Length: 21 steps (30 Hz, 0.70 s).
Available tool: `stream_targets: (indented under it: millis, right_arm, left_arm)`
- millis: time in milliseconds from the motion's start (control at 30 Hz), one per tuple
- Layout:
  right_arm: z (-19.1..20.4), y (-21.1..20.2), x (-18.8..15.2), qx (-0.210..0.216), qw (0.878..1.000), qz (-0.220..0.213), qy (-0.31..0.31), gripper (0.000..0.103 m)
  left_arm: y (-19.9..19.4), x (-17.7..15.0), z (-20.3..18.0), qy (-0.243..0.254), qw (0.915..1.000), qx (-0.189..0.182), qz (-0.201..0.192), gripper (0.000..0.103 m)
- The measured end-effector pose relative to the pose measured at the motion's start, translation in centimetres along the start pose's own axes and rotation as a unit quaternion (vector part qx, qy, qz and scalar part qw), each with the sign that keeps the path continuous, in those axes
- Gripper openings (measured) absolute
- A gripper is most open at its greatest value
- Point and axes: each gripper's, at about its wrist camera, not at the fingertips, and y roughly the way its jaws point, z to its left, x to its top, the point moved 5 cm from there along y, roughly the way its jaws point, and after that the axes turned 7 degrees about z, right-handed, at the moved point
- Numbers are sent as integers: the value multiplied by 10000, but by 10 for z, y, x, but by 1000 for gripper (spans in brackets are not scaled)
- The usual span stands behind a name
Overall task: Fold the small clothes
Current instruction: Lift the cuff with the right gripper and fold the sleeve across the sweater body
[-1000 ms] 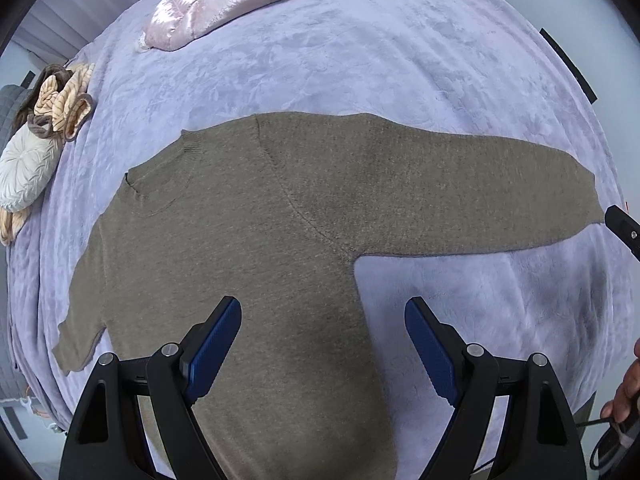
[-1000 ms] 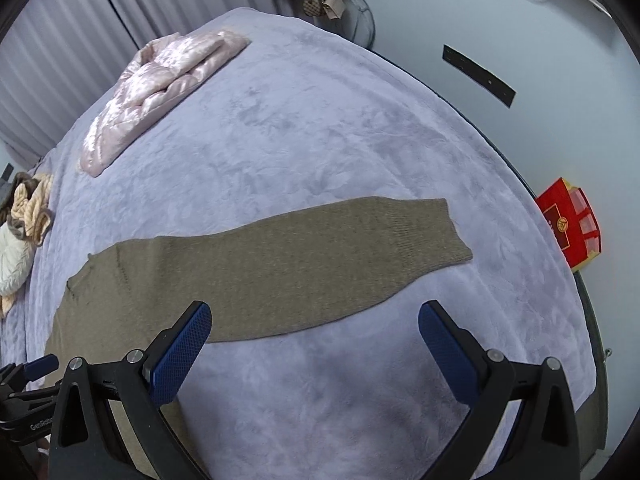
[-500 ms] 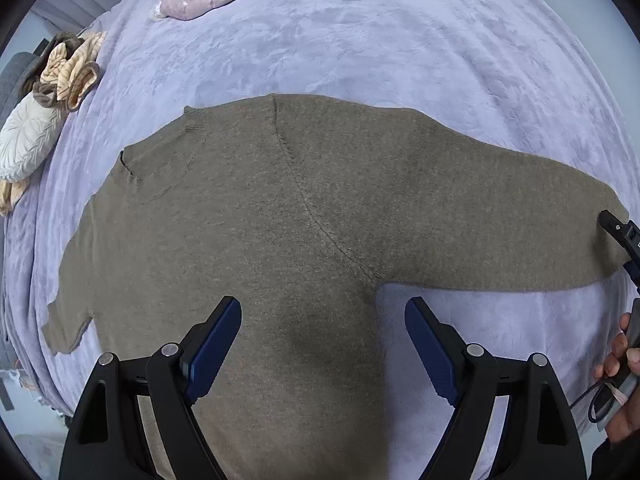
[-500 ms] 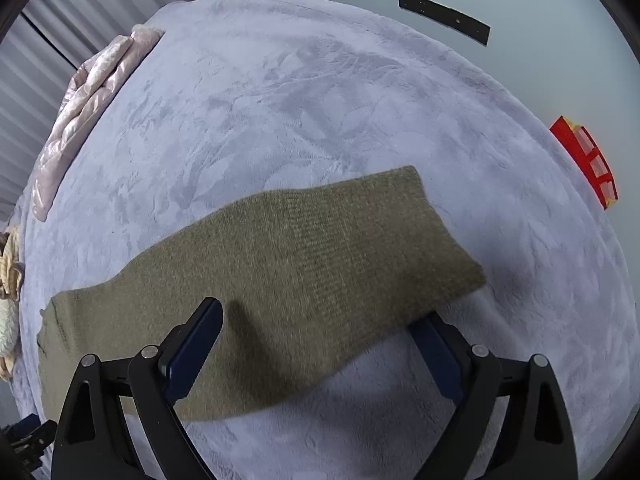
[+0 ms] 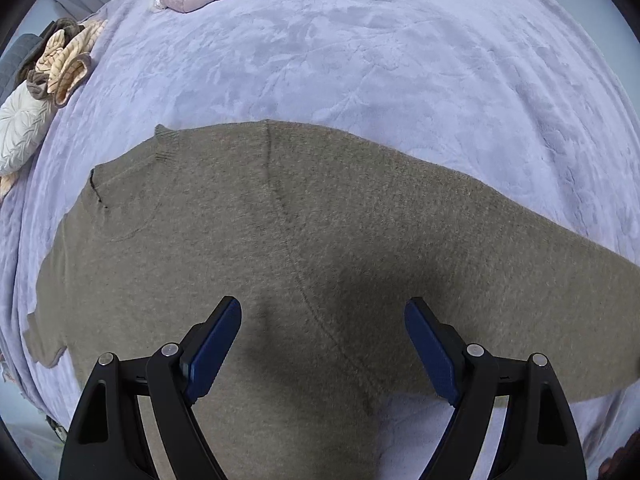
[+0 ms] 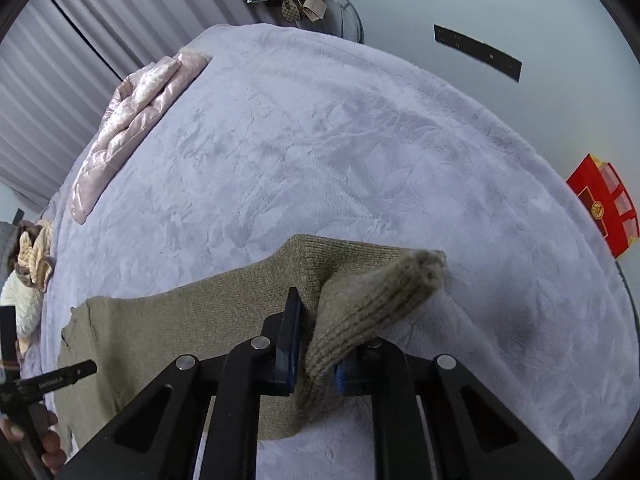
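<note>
Right claw (image 6: pixel 316 344) pinches the sweater (image 5: pixel 280 240) cuff; left claw (image 5: pixel 322 344) hovers spread over its chest. Sweater lies flat on the bed (image 5: pixel 360 60), folding barely begun.

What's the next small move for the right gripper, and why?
Probably lift the right gripper slightly and carry the sleeve cuff across onto the sweater body. Its jaws are shut on the cuff, which is raised off the bed; the left gripper hovers open.
</note>
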Motion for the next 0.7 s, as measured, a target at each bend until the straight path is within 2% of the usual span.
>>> stream_targets:
  millis: [100, 167, 233, 267, 333, 433, 533, 567, 600, 700]
  right_arm:
    - [2, -10, -9, -246, 9996, -108, -120, 14]
    - [-2, -4, -16, -334, 9993, -1, -142, 14]
    - [-9, 6, -24, -376, 9991, 193, -95, 17]
    - [-13, 11, -26, -341, 9990, 279, -51, 19]
    - [-23, 13, -27, -223, 9990, 355, 143, 36]
    - [-33, 12, -25, -11, 9984, 348, 435, 40]
    - [-35, 15, -22, 81, 9979, 411, 499, 39]
    - [-32, 16, -21, 88, 9980, 434, 455, 35]
    - [-30, 14, -20, 73, 9984, 407, 396, 19]
    - [-17, 1, -16, -26, 9995, 254, 203, 15]
  left_arm:
    - [16, 3, -15, 218, 9997, 47, 110, 85]
    - [32, 1, -25, 446, 9983, 231, 279, 85]
    - [37, 0, -27, 499, 9980, 306, 248, 85]
    - [37, 0, -27, 493, 9981, 294, 240, 85]
    - [37, 0, -25, 462, 9983, 240, 255, 85]
    - [36, -1, -23, 453, 9984, 191, 275, 85]
    - [34, -3, -23, 432, 9985, 179, 267, 85]
    - [32, -4, -22, 415, 9987, 161, 257, 85]
    - [33, -2, -18, 408, 9987, 144, 252, 85]
    - [32, -4, -12, 427, 9986, 162, 280, 85]
